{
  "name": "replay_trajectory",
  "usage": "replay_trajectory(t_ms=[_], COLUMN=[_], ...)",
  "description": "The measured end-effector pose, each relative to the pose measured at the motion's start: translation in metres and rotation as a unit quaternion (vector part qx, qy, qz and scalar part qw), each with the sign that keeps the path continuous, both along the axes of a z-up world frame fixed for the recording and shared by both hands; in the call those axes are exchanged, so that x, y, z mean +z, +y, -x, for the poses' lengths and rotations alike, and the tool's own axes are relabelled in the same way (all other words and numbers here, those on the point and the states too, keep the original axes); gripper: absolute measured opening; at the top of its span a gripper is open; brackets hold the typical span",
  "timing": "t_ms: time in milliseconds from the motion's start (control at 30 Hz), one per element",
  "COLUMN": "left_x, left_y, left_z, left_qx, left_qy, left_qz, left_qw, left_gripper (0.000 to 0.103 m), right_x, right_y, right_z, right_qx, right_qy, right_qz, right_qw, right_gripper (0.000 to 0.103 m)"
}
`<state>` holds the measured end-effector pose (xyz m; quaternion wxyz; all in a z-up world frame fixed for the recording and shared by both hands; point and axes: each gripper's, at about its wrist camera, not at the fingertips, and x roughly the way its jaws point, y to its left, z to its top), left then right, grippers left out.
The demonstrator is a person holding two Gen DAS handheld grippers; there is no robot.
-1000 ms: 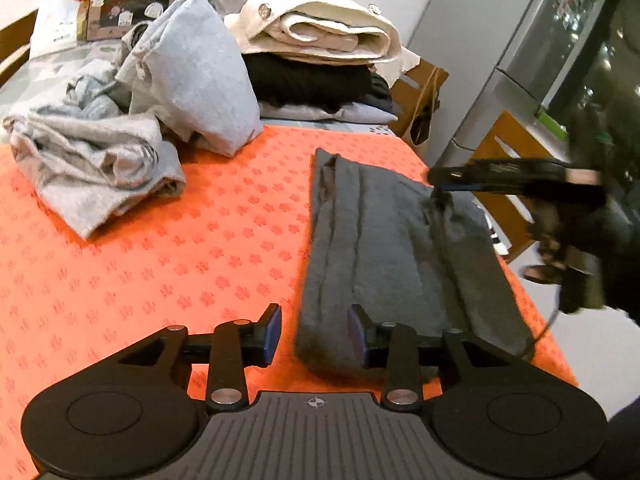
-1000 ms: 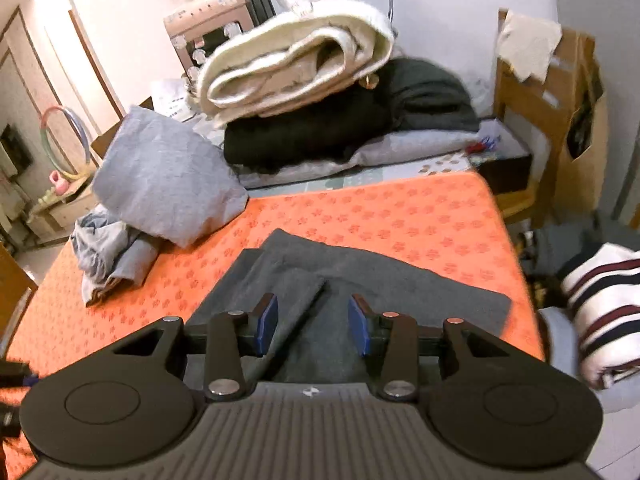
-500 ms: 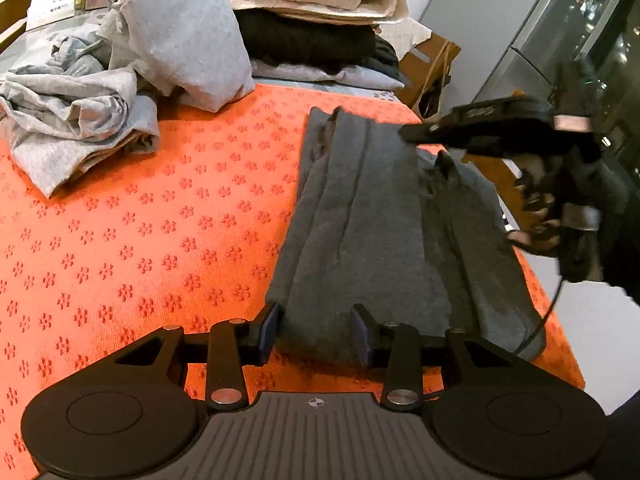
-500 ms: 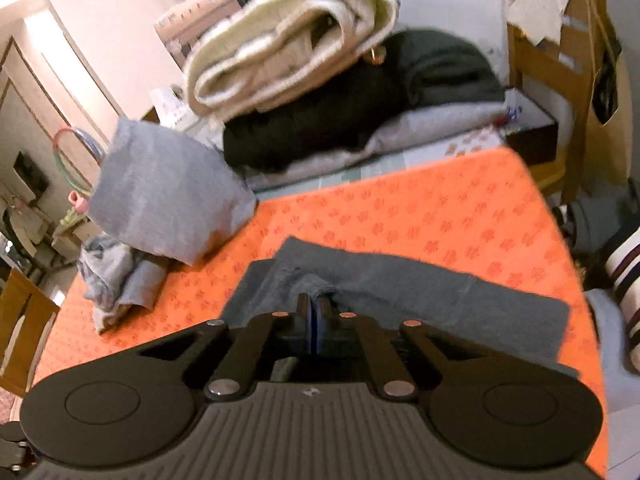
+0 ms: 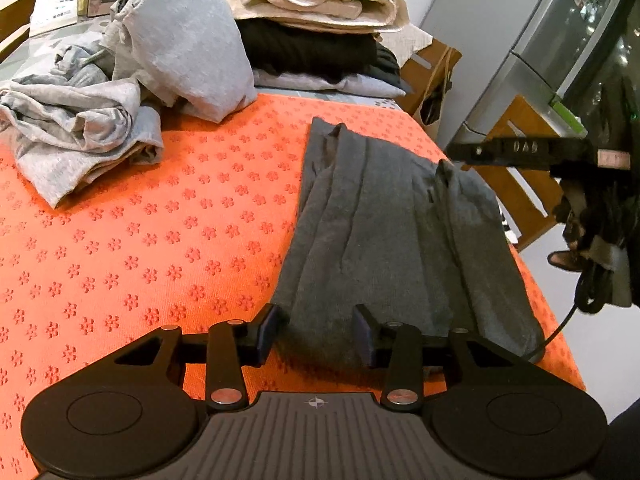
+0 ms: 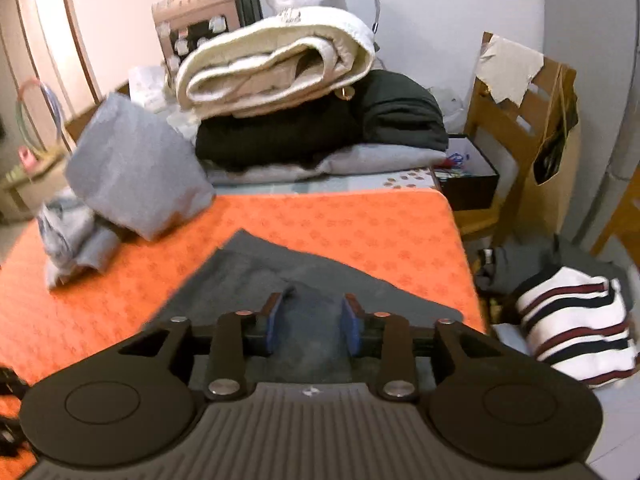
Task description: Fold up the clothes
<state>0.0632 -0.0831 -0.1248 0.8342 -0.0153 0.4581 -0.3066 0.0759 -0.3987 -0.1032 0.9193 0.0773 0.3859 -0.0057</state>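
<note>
So the orange mat [image 5: 140, 240] has the dark grey garment [image 5: 380, 220] lying long and narrow. Right gripper [image 6: 308, 320] just unclamped, jaws apart over the cloth; left gripper [image 5: 316, 332] hovers open by its near end, 1 cross-fold left probably.

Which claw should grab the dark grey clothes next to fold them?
Probably the left claw: it sits open right at the near end of the dark grey garment.

Behind the orange flower-patterned mat [image 5: 132, 248], a pale pink box with small printed figures [image 6: 200, 20] stands against the wall. A wooden chair [image 6: 516, 128] carries a brown paper bag [image 6: 556, 168] beside a steel-grey fridge [image 5: 552, 40].
</note>
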Motion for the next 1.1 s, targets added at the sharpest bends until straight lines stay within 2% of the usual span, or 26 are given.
replay_trajectory(t_ms=[167,233,300,367,400,567,667,833,867,967,1100], left_x=[0.002,0.001,-0.002,-0.004,-0.004,-0.004,-0.004,0.003,0.005,0.017,0.035], left_y=[-0.002,-0.001,0.000,0.002,0.003,0.005,0.006,0.008,0.009,0.010,0.009], left_z=[0.001,0.001,0.001,0.001,0.001,0.002,0.003,0.006,0.007,0.010,0.014], left_qx=[-0.004,-0.002,0.002,0.005,0.007,0.011,0.013,0.010,0.008,-0.009,-0.067], left_qy=[-0.007,-0.006,-0.004,-0.001,0.000,-0.002,-0.002,-0.008,-0.012,-0.026,-0.054], left_qz=[-0.002,-0.005,-0.007,-0.006,-0.005,-0.002,-0.002,0.000,0.000,0.003,-0.009], left_qw=[1.0000,1.0000,1.0000,1.0000,1.0000,0.9999,0.9999,0.9999,0.9999,0.9996,0.9963], left_gripper=[0.045,0.045,0.046,0.046,0.046,0.046,0.046,0.047,0.047,0.047,0.049], right_x=[-0.028,-0.038,-0.043,-0.040,-0.037,-0.007,0.000,-0.033,-0.034,-0.019,0.010], right_y=[0.002,0.004,0.006,0.007,0.008,0.015,0.024,0.026,0.025,0.019,0.015], right_z=[-0.014,-0.018,-0.019,-0.018,-0.016,-0.001,-0.003,-0.022,-0.022,-0.009,0.022], right_qx=[-0.001,0.004,0.009,0.013,0.015,0.036,0.064,0.086,0.088,0.102,0.146], right_qy=[0.029,0.036,0.031,0.026,0.021,-0.019,-0.029,0.006,0.003,-0.015,-0.032], right_qz=[0.053,0.068,0.077,0.078,0.077,0.069,0.078,0.068,0.064,0.045,0.038], right_qw=[0.998,0.997,0.997,0.997,0.997,0.997,0.995,0.994,0.994,0.994,0.988], right_gripper=[0.039,0.035,0.024,0.013,0.012,0.011,0.011,0.017,0.023,0.035,0.041])
